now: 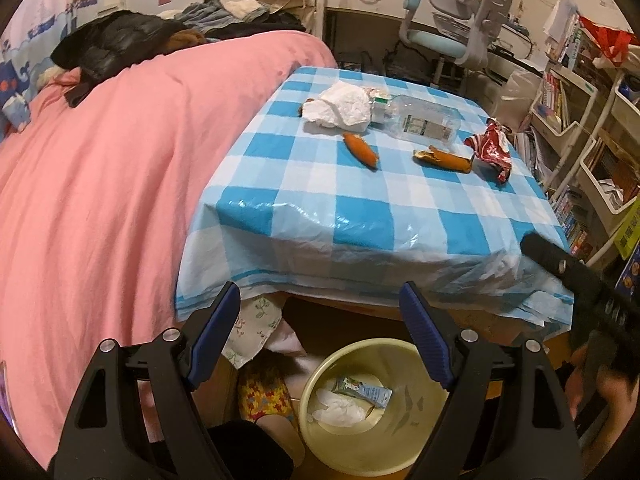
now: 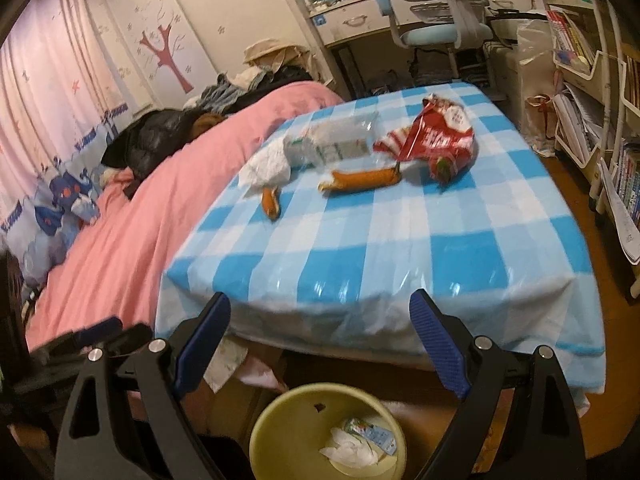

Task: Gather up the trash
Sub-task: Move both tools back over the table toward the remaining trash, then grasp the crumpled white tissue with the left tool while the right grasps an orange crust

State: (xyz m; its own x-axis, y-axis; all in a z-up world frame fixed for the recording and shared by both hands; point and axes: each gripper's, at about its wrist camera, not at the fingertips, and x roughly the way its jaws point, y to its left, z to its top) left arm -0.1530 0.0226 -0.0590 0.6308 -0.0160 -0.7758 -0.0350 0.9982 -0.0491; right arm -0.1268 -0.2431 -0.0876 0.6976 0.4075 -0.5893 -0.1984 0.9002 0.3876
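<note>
Trash lies on the blue-checked tablecloth [image 1: 360,208]: a crumpled white tissue [image 1: 340,106], a clear plastic bottle [image 1: 420,120], two orange peel pieces [image 1: 361,148] [image 1: 442,159] and a red snack wrapper [image 1: 491,148]. Below the table's near edge stands a pale yellow bin [image 1: 424,412] holding a small carton [image 1: 362,390] and tissue. My left gripper [image 1: 320,300] hangs open above the bin, nothing between its blue pads. My right gripper [image 2: 322,308] is also open and empty, over the bin [image 2: 280,420]; the wrapper [image 2: 436,136], the bottle [image 2: 332,140] and a long peel [image 2: 360,180] lie beyond.
A pink bedspread [image 1: 100,180] borders the table on the left, with dark clothes [image 1: 112,48] piled on it. A desk chair [image 1: 452,28] stands behind, and bookshelves [image 1: 592,152] line the right. The other gripper's black body [image 1: 580,280] shows at the right edge.
</note>
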